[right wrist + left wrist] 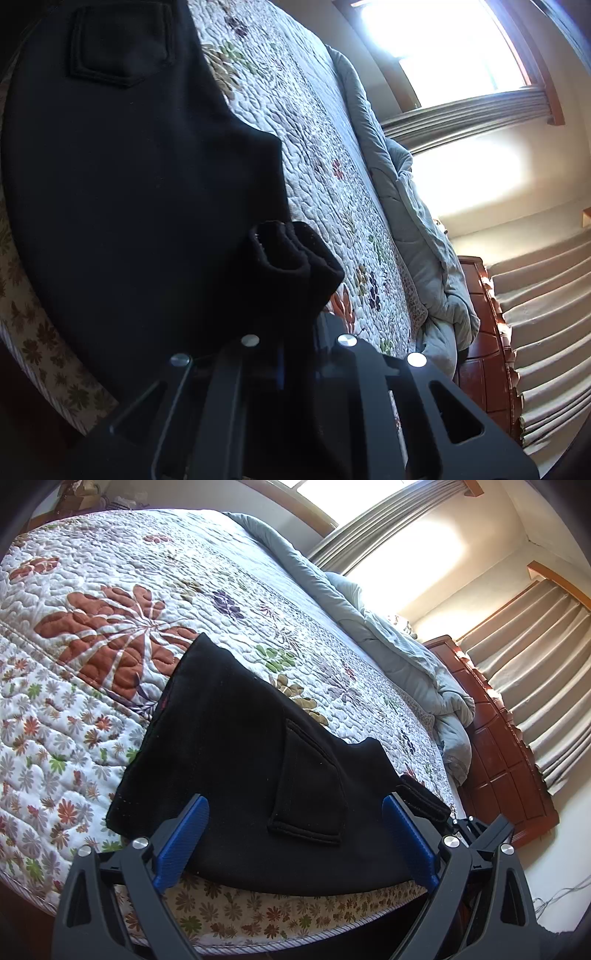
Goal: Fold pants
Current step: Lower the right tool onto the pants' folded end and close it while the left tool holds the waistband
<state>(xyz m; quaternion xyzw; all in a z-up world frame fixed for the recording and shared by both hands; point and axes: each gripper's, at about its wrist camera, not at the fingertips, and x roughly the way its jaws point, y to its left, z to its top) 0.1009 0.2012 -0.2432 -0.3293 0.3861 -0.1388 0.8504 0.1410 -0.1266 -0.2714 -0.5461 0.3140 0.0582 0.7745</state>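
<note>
One pair of black pants (236, 746) lies on the quilt (92, 590); left gripper (295, 834) gapes empty, right gripper (295, 354) pinches their fabric.

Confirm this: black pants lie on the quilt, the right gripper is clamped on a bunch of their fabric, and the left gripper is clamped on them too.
One thing is wrong: the left gripper is open, its blue fingers spread either side of the pants, as the left wrist view shows. The rest holds: pants on the quilt, right gripper clamped on bunched fabric.
</note>
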